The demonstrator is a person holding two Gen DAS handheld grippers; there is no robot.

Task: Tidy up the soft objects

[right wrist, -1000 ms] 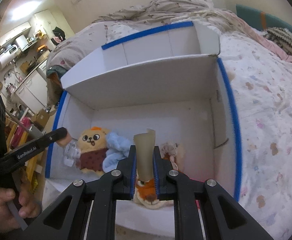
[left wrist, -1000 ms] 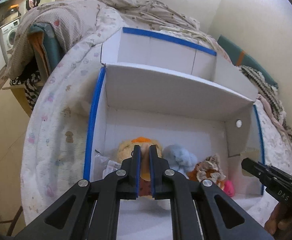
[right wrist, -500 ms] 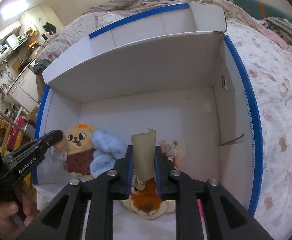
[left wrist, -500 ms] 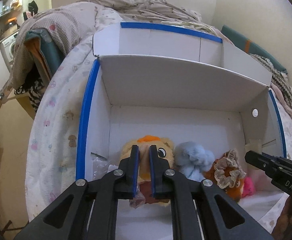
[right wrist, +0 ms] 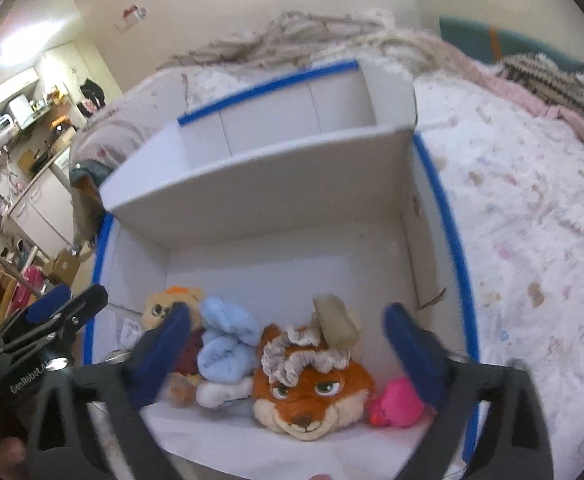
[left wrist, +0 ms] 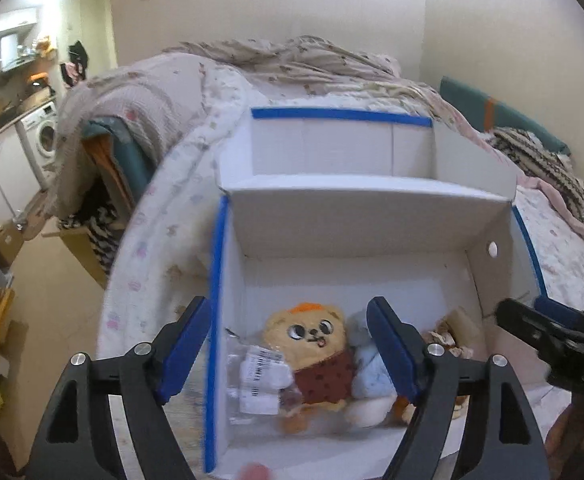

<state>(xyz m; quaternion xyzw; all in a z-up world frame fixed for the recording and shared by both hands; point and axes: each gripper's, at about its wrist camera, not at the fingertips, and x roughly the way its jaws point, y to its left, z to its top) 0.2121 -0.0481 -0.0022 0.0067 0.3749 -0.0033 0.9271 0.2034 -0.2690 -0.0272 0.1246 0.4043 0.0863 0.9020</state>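
We see the soft toys lined along the near wall of the white box (right wrist: 275, 208): a tan bear (left wrist: 312, 352), a blue plush (right wrist: 223, 344), a fox head (right wrist: 312, 392) wearing a scrunchie (right wrist: 292, 354), and a pink toy (right wrist: 398, 402). Our left gripper (left wrist: 287, 352) and right gripper (right wrist: 287, 354) hover over them, jaws opening wide, gripping nothing. The box rests on the bed (right wrist: 532, 248).

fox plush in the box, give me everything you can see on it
The fox plush is an orange head with a cream muzzle, dark nose and half-lidded green eyes, soft and furry, lying face up at the near edge of the white box. A frilly scrunchie and a beige tag sit on top. A pale blue plush presses its left side; a pink toy lies at its right.
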